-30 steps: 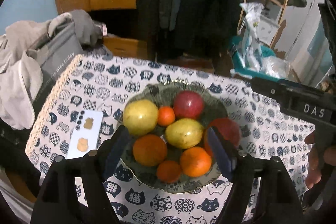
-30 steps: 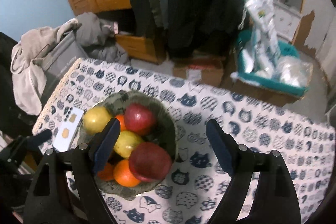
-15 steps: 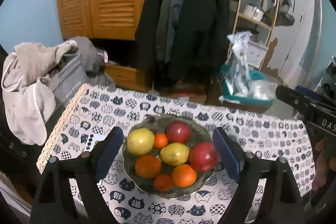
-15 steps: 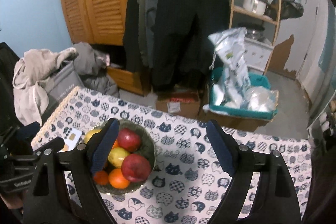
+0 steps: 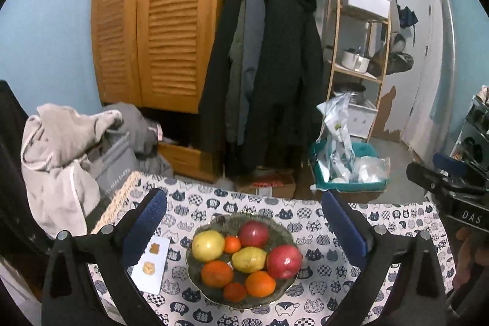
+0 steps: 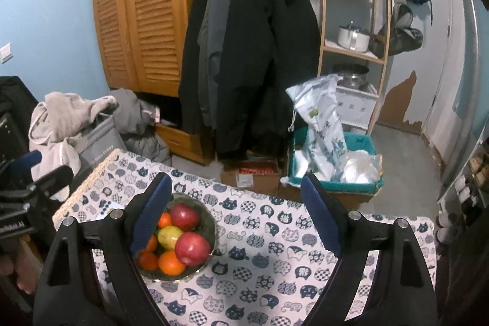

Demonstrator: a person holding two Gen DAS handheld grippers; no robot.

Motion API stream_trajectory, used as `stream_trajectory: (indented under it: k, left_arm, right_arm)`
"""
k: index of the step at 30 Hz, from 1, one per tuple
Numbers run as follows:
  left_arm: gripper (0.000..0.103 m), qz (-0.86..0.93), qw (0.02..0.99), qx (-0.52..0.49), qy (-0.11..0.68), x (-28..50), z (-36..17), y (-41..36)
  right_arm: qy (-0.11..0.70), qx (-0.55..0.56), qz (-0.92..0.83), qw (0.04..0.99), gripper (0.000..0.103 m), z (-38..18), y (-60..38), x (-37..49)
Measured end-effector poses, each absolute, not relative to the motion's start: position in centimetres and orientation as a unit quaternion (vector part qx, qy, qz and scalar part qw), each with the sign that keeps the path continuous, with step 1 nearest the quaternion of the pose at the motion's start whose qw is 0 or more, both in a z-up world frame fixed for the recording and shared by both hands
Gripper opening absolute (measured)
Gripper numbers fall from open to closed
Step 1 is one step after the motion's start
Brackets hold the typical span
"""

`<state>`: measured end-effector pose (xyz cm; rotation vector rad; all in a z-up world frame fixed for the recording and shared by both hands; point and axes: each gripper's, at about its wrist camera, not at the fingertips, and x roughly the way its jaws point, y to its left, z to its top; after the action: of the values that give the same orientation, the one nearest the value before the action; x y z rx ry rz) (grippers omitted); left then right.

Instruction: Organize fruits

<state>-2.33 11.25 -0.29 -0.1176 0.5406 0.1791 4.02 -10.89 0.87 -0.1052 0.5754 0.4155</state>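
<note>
We hold both grippers above the near side of the counter (image 5: 397,222), which wears a cloth printed with cats. The left gripper (image 5: 243,229) has its jaws opening, already spread wide, with nothing between them that they touch; the bowl (image 5: 282,287) merely shows through the gap, well below. The right gripper (image 6: 235,216) is spread too and holds nothing, and its left finger (image 6: 149,213) blocks our view of the bowl's left part.

The bowl sits toward the counter's left end, and all the fruit lies in it: two red apples (image 5: 284,261), two yellow-green fruits (image 5: 208,245) and several oranges (image 5: 217,273), heaped and touching one another. Just left of the bowl a white card (image 5: 152,265) with two small brown shapes lies flat, partly behind the left gripper's left finger. The rest of the cloth to the right of the bowl carries nothing we can make out.

Off the counter's left edge, a grey bin (image 5: 113,167) draped with pale clothes (image 5: 55,142) stands close. Past the far edge, on the floor, we see a cardboard box (image 6: 250,173) and a teal crate (image 6: 336,164) stuffed with plastic bags. Farther back hang dark coats (image 6: 253,51), with louvred wooden doors (image 5: 146,20) to their left and a wooden shelf (image 6: 354,48) bearing a white pot to their right.
</note>
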Motion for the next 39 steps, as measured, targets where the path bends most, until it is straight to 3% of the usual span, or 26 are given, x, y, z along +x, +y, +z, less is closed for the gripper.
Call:
stream_trajectory:
  k: [11, 39]
  left_arm:
    - [0.103, 0.082, 0.964, -0.039, 0.249, -2.9, 1.3, 9.7]
    - [0.103, 0.083, 0.964, -0.047, 0.248, -3.2, 1.5, 9.8]
  right_arm:
    - [0.243, -0.068, 0.189, 0.949, 0.086, 2.4, -12.0, 2.0]
    - [0.248, -0.063, 0.18, 0.95, 0.086, 2.0, -12.2, 2.5]
